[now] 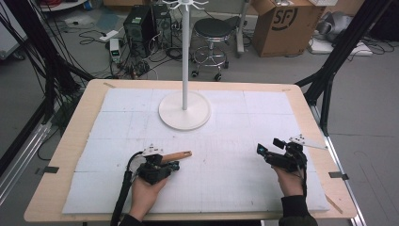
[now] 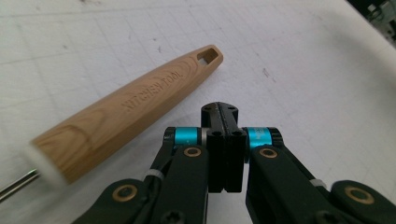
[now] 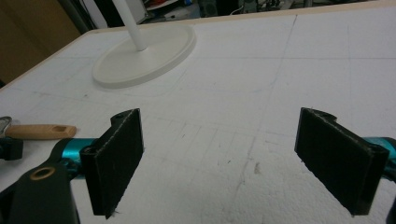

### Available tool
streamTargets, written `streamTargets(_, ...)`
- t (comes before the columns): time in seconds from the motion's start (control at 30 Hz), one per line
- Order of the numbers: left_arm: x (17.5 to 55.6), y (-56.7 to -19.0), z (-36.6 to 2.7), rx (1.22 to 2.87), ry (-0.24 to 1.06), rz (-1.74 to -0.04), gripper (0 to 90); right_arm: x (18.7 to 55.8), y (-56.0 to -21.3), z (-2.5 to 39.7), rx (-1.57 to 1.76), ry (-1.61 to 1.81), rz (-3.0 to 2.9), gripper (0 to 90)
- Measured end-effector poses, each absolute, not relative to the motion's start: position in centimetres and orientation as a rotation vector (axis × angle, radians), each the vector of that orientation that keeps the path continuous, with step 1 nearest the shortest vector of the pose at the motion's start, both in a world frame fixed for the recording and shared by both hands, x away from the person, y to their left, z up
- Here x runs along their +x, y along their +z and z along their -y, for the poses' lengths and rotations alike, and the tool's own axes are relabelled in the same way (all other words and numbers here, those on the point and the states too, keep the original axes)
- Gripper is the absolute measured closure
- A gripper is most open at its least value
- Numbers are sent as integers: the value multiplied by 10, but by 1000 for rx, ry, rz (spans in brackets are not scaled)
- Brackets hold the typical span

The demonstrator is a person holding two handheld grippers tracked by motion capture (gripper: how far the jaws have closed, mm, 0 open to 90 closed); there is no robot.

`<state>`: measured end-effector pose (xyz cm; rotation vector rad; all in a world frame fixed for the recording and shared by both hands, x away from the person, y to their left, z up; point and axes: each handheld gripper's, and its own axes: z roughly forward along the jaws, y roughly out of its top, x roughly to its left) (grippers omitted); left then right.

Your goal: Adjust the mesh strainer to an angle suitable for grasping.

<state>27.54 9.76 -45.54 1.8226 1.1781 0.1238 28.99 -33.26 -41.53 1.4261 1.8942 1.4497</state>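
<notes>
Wooden utensil handle (image 2: 130, 109) lies beside the closed left tongs (image 2: 219, 108); part them and straddle it squarely, while right tongs (image 3: 233, 149) gape empty.

Place: a robotics lab or recording workshop, not a home.
Floor, upper left of the high view: a black computer tower (image 1: 139, 24) stands on bare grey floor amid tangled cables (image 1: 141, 66), with a white power strip (image 1: 108, 35) beside it.
Upper middle: a black round stool (image 1: 214, 29) on chrome castors.
Upper right: an open cardboard shipping box (image 1: 283, 23) printed with large letters.
Edges: black metal frame struts (image 1: 336, 52) rise at the left and right.
Centre: a wooden table (image 1: 80, 122) covered with a gridded white foam sheet (image 1: 226, 165), bearing a white stand (image 1: 184, 109) with a round base.
</notes>
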Motion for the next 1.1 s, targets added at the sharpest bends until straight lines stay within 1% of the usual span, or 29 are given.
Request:
streamTargets(0.13,282,-456,-91,1829,137,-1195,900,290,-416,332,1424,1447,-1901,147)
streamTargets(0.37,293,-456,-71,1882,213,-1213,900,290,-416,331,1421,1444,-1900,147)
streamTargets(0.7,304,-457,-70,1821,252,-1295,900,290,-416,333,1421,1450,-1896,147)
streamTargets(0.83,310,-457,-68,1811,289,-1318,900,290,-415,332,1428,1449,-1896,147)
streamTargets(0.93,314,-457,-69,1785,284,-1337,900,289,-415,332,1430,1453,-1896,147)
streamTargets(1.1,321,-458,-78,1717,235,-1382,900,290,-415,333,1428,1454,-1894,147)
